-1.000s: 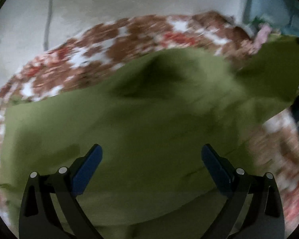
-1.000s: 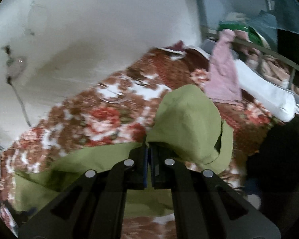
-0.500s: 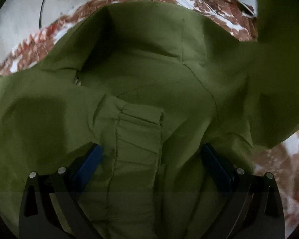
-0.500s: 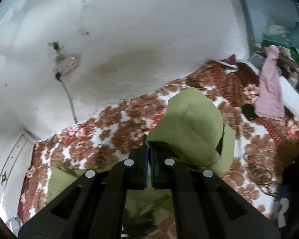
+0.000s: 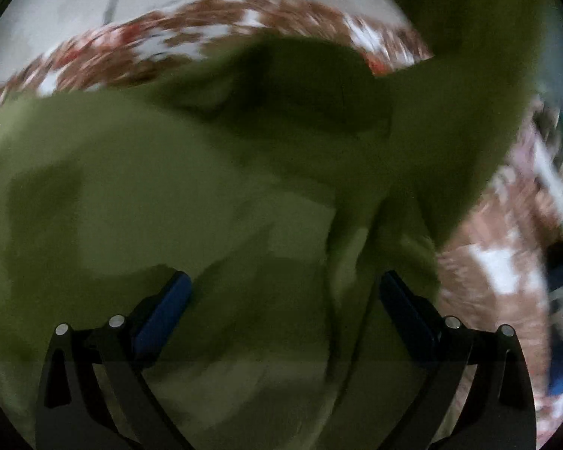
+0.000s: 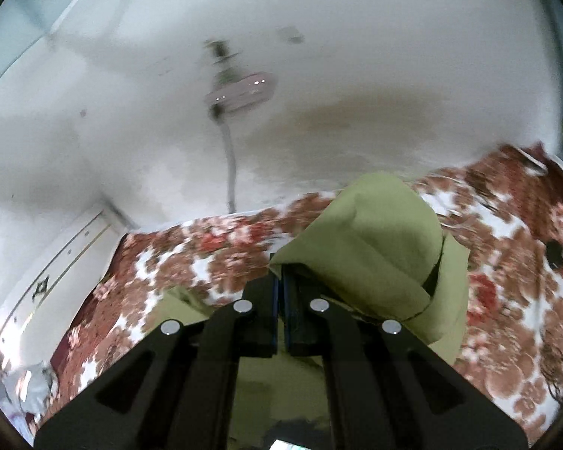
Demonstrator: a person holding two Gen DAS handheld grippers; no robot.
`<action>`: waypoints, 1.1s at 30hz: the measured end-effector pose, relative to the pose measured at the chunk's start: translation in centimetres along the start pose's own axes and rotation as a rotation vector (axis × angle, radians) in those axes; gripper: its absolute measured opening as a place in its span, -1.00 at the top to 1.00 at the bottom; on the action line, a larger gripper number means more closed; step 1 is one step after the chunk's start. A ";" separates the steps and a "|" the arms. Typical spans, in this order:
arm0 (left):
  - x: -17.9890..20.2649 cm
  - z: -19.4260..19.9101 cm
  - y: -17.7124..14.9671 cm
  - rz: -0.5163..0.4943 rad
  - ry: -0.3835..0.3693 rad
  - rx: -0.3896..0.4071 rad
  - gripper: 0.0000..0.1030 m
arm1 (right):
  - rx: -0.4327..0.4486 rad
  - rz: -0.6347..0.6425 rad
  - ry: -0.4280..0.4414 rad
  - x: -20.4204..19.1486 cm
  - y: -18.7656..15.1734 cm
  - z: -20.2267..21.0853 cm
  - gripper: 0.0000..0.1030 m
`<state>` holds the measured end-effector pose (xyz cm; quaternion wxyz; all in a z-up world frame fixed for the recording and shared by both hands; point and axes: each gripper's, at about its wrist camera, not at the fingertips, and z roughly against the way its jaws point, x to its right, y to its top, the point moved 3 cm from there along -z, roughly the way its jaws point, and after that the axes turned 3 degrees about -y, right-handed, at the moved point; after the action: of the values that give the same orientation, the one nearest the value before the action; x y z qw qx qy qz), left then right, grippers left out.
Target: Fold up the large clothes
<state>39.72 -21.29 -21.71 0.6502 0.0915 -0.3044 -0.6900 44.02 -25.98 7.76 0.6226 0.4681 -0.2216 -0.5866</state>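
Note:
A large olive-green garment (image 5: 191, 195) lies spread on a bed with a brown and red floral blanket (image 5: 191, 37). My left gripper (image 5: 283, 292) is open just above the cloth, its blue pads (image 5: 169, 307) apart with nothing between them. The view is blurred. My right gripper (image 6: 281, 288) is shut on a corner of the green garment (image 6: 379, 247), which bunches over the fingertips and is held up above the blanket (image 6: 214, 251). In the left wrist view a strip of the garment rises at the upper right (image 5: 469, 75).
A white wall (image 6: 319, 75) stands behind the bed, with a power strip (image 6: 244, 92) and its cable hanging down. A white cabinet door (image 6: 52, 273) is at the left. Floral blanket shows at the right of the left wrist view (image 5: 506, 262).
My right gripper has lifted and tilted up with the green corner, so more wall shows. My left gripper has shifted over the cloth and stays open.

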 end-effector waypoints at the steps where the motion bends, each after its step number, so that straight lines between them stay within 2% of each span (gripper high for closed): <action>1: -1.6 2.3 -0.8 0.043 -0.021 0.017 -0.90 | -0.004 0.020 0.009 -1.4 -0.2 -0.5 0.95; 5: -7.7 9.1 -4.7 0.141 -0.013 0.037 -0.90 | -0.052 0.147 0.061 -9.2 -3.2 -3.9 0.95; 10: -17.0 15.4 -8.8 0.232 0.074 0.035 -0.90 | -0.164 0.325 0.068 -16.4 -10.8 -8.7 0.95; 12: -19.6 17.1 -9.3 0.218 0.113 0.045 -0.90 | -0.211 0.366 0.058 -17.5 -13.9 -10.4 0.95; 14: -23.0 19.9 -8.4 0.190 0.214 0.121 -0.90 | -0.264 0.401 0.045 -18.7 -17.1 -12.2 0.95; 16: -25.3 21.8 -7.5 0.160 0.274 0.183 -0.90 | -0.303 0.428 0.033 -19.8 -19.7 -13.7 0.95; 19: -27.6 22.4 -6.2 0.086 0.368 0.218 -0.90 | -0.352 0.474 0.006 -21.0 -23.9 -16.0 0.95; 21: -29.0 22.1 -5.5 0.075 0.380 0.213 -0.90 | -0.378 0.494 -0.012 -21.3 -25.8 -16.7 0.95; 25: -31.5 20.3 -6.0 0.057 0.412 0.133 -0.90 | -0.447 0.534 -0.032 -22.0 -30.0 -18.3 0.95; 28: -32.8 20.0 -7.1 0.084 0.413 0.092 -0.90 | -0.504 0.569 -0.041 -22.1 -33.1 -19.8 0.94; 33: -34.0 20.9 -8.7 0.120 0.416 0.057 -0.90 | -0.490 0.576 -0.034 -22.7 -33.3 -19.1 0.93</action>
<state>26.14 17.14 -18.91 0.7361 0.2319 -0.1878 -0.6075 37.49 5.70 -22.90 0.8518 0.2139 -0.2078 -0.4306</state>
